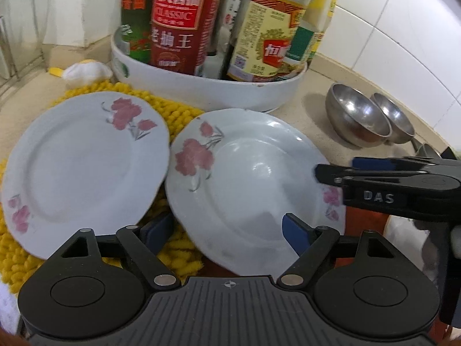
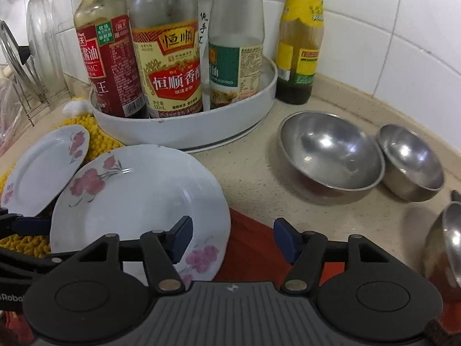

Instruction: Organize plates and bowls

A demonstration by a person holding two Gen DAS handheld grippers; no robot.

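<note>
A: From the left wrist, the left hand-held gripper (image 1: pixel 227 230) is spread wide around the near rim of the right plate (image 1: pixel 245 178), pads not pressing. The left plate (image 1: pixel 83 167) lies on the yellow mat (image 1: pixel 178 109), its edge over the right one.

B: The right wrist shows more: the right hand-held gripper (image 2: pixel 232 238), jaws apart, one finger above that plate's rim, the other over the red cloth (image 2: pixel 253 248), gripping nothing. Two steel bowls (image 2: pixel 331 158) sit on the table (image 2: pixel 250 170), a third (image 2: pixel 449 245) at the edge, bottles in a white tray (image 2: pixel 184 132).
</note>
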